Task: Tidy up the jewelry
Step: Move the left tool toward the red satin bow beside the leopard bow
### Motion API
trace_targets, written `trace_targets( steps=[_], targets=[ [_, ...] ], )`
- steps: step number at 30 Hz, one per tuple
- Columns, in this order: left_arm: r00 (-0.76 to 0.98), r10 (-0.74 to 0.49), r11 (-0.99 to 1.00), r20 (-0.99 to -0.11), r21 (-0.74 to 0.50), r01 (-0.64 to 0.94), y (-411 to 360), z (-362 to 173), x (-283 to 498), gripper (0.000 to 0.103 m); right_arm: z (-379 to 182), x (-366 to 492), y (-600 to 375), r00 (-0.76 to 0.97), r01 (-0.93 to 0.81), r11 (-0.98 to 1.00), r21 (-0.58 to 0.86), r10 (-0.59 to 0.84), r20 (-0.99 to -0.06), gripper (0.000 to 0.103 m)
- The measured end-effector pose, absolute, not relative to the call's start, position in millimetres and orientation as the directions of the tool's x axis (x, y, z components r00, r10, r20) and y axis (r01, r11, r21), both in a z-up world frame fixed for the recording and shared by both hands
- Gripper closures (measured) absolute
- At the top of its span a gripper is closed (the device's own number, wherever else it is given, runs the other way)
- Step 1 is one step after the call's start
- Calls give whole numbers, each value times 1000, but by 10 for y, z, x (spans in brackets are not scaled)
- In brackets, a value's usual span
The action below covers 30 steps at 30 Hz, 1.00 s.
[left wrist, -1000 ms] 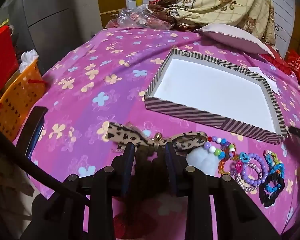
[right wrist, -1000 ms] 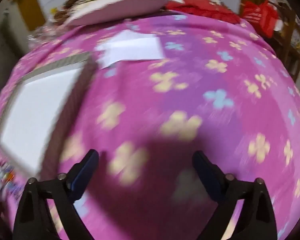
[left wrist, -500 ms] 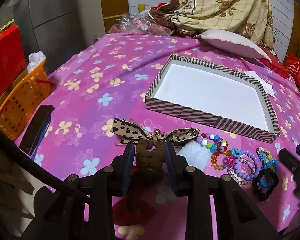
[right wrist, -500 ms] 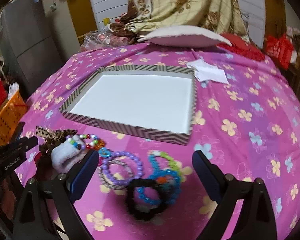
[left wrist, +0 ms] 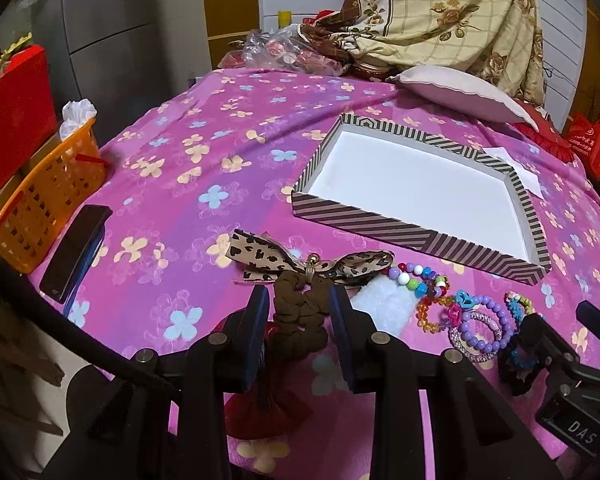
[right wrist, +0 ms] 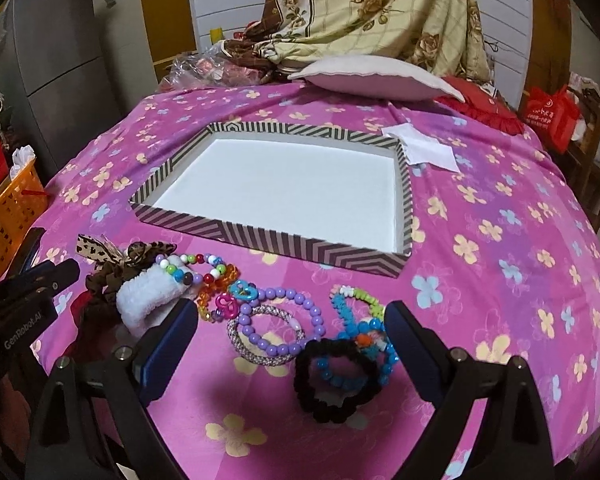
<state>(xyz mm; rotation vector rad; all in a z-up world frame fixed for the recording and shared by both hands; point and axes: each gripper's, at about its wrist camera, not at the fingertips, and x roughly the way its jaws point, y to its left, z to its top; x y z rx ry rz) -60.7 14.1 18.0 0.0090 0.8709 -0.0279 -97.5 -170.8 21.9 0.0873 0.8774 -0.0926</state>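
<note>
Striped tray [right wrist: 260, 236] with white floor is sitting mid-table on the pink floral cloth [right wrist: 500, 240]; near its front edge the jewelry is lying in a row: leopard-bow brown scrunchie [left wrist: 300, 312] far left, white fuzzy band [right wrist: 148, 296], purple bead bracelet [right wrist: 284, 320], black scrunchie [right wrist: 336, 384] on the right. Left gripper [left wrist: 300, 320] is clamping the brown scrunchie; right gripper [right wrist: 290, 344] is hovering spread wide over the bracelets. Orange basket [left wrist: 40, 208] is sitting far left, grey cushion [right wrist: 372, 76] at the far edge.

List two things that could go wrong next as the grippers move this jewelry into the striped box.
1. The left gripper pinches the brown ruffled scrunchie, which touches the leopard-print ribbon bow; lifting may drag it along.
2. The open right gripper straddles the overlapping purple bead bracelet and black scrunchie; closing may grab several.
</note>
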Motion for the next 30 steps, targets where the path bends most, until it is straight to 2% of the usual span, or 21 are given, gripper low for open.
trace_targets(
  steps=[30],
  targets=[
    [654, -33, 999, -756, -12, 36, 166, 283, -732, 51, 396, -1092, -1559, 650, 98, 995, 30, -41, -759, 7]
  ],
)
